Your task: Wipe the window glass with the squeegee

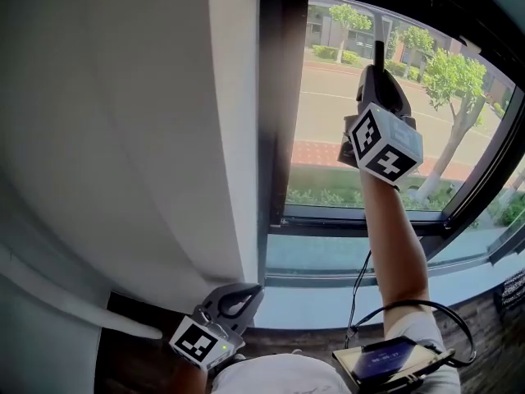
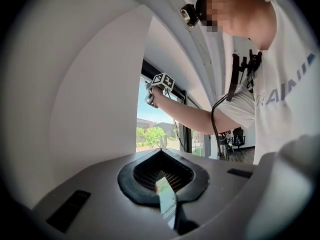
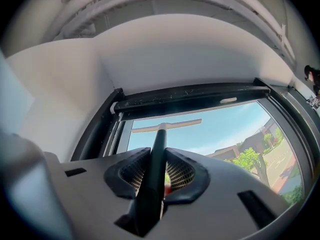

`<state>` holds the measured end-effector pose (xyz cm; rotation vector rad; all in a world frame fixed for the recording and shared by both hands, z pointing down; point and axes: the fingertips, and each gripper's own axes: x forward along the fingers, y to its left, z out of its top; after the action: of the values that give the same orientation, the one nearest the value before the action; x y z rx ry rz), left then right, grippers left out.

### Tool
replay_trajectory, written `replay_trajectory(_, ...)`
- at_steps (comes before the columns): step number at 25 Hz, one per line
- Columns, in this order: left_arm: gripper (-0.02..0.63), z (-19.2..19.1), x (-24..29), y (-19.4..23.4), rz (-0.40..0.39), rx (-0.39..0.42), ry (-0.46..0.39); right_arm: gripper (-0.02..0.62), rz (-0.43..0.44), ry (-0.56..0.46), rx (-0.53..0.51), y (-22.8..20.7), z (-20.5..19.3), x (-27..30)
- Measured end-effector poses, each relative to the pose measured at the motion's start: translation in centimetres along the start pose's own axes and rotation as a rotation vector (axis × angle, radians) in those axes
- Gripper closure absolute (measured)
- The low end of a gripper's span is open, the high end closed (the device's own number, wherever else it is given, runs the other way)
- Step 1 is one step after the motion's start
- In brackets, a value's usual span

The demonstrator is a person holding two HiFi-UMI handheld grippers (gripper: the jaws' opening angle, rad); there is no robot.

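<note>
At the window, upper part of the pane: right hand-held gripper (image 1: 378,79) (image 3: 159,156), raised on an outstretched forearm (image 1: 395,228), jaws closed on the dark handle of the squeegee (image 1: 379,52) (image 3: 154,171). The handle runs up between the two black pads. The pale crossbar sits level at the top of the window glass (image 1: 328,105) (image 3: 225,129), just below the upper rail of the dark window frame (image 1: 279,138) (image 3: 190,95). Whether the blade presses on the glass cannot be told.

Low, at the person's left side, beside the white wall (image 1: 123,138): left hand-held gripper (image 1: 238,300) (image 2: 161,156), jaws brought together, tips meeting, nothing held between them (only the hollow ribbed pads show in its own view).

Below the pane: grey sill (image 1: 328,302), running along the foot of the frame.

At the person's waist, bottom edge of the head view: flat dark device (image 1: 385,359), with a black cable (image 1: 447,318) looping up from it.

Beyond the glass: road, green trees (image 1: 451,72), buildings, blue sky.
</note>
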<state>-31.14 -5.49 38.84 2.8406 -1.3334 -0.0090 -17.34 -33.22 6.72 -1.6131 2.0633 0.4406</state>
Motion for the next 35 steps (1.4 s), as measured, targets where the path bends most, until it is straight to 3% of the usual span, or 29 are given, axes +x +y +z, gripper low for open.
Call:
replay_trajectory(11, 0.591, -0.4, 0.3, 0.9, 0.013, 0.008, -0.008, 0.495, 0.030, -0.039, 0.066, 1.0, 0.0, 1.0)
replay_trajectory(18, 0.590, -0.2, 0.5, 0.7, 0.009, -0.001, 0.006, 0.495, 0.039, -0.011, -0.003, 1.0, -1.5, 0.7)
replay_trajectory(25, 0.590, -0.2, 0.4, 0.4, 0.017, -0.002, 0.009, 0.495, 0.052, 0.018, -0.019, 0.7, -3.3, -0.7)
replay_trajectory(30, 0.590, -0.5, 0.1, 0.8, 0.018, 0.047, 0.006, 0.495, 0.053, 0.047, -0.021, 0.6, -5.3, -2.2)
replay_trajectory(35, 0.590, -0.1, 0.0, 0.7, 0.026, 0.028, -0.001, 0.495, 0.056, 0.080, -0.016, 0.4, -7.0, -3.8)
